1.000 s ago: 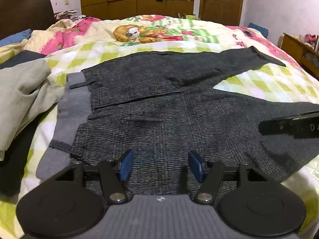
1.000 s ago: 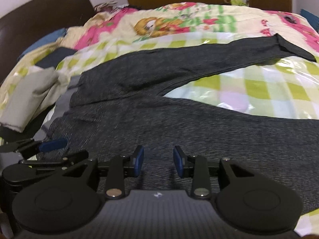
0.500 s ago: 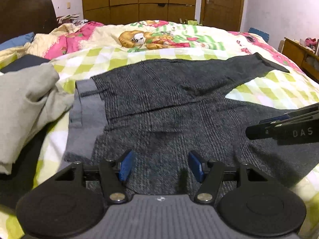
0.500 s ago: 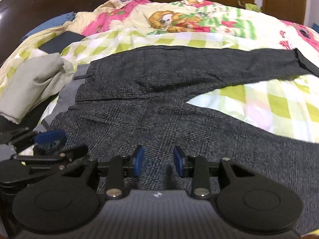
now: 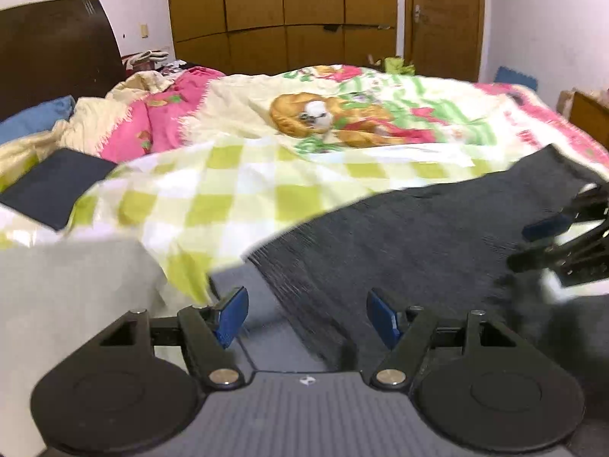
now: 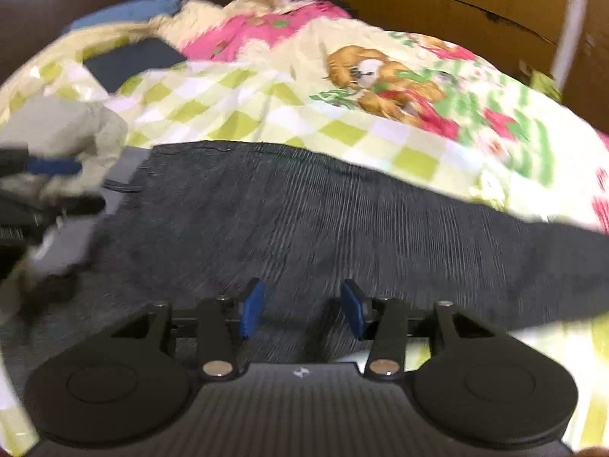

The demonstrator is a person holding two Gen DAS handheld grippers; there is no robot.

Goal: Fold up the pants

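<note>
Dark grey checked pants [image 5: 418,243] lie spread on the bed, waistband to the left, legs running right; they also show in the right wrist view [image 6: 304,221]. My left gripper [image 5: 306,318] is open and empty, low over the grey waistband lining [image 5: 262,327]. My right gripper [image 6: 300,310] is open and empty, low over the pants' middle. The right gripper shows at the right edge of the left wrist view [image 5: 563,240]. The left gripper shows at the left edge of the right wrist view [image 6: 45,186]. Both views are motion-blurred.
A beige-grey garment [image 5: 68,304] lies left of the waistband. A dark folded item [image 5: 53,186] and blue pillow [image 5: 34,118] lie by the headboard [image 5: 53,45]. The bed wears a checked and cartoon quilt [image 5: 323,122]. Wooden wardrobes [image 5: 289,15] stand behind.
Both grippers have moved forward and lower over the pants, the left toward the waistband's far corner. Both stayed open. The pants have not visibly moved.
</note>
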